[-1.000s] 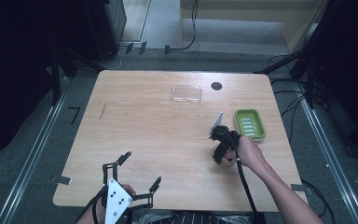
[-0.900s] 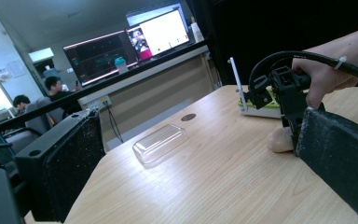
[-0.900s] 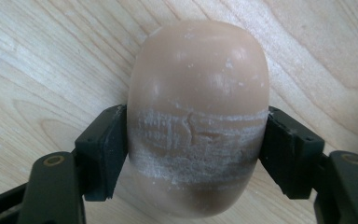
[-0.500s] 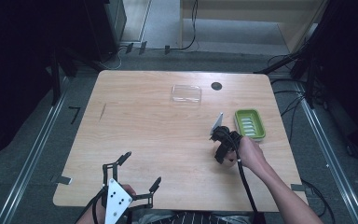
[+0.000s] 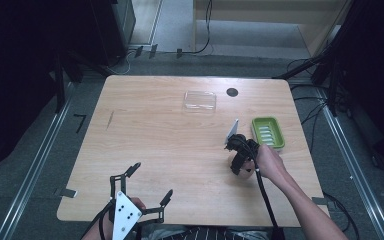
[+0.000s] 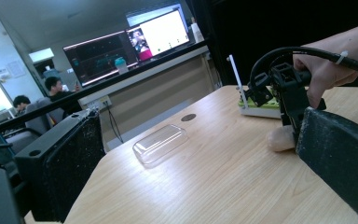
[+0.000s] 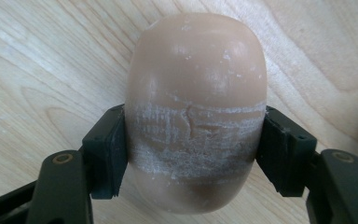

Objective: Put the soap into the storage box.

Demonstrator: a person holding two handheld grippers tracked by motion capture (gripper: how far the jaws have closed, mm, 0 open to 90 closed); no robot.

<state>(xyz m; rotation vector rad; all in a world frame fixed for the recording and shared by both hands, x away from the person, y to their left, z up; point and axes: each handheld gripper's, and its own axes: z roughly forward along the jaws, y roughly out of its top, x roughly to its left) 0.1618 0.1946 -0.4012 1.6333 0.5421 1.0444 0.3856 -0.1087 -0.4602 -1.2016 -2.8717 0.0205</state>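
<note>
Clamping a tan, rounded soap bar point(image 7: 196, 109) at its sides, the right gripper point(image 7: 193, 151) presses its scuffed, white-streaked middle. Left gripper point(image 5: 147, 189) jaws stand apart.

The right hand point(image 5: 269, 162) reaches in from the lower right, forearm stretched diagonally, holding the right gripper point(image 7: 193, 151) tipped down toward the table with both jaws pressed against a soap point(image 7: 196, 112). The left gripper point(image 5: 147, 182) sits low at the near edge, jaws spread wide and pointing forward.
</note>
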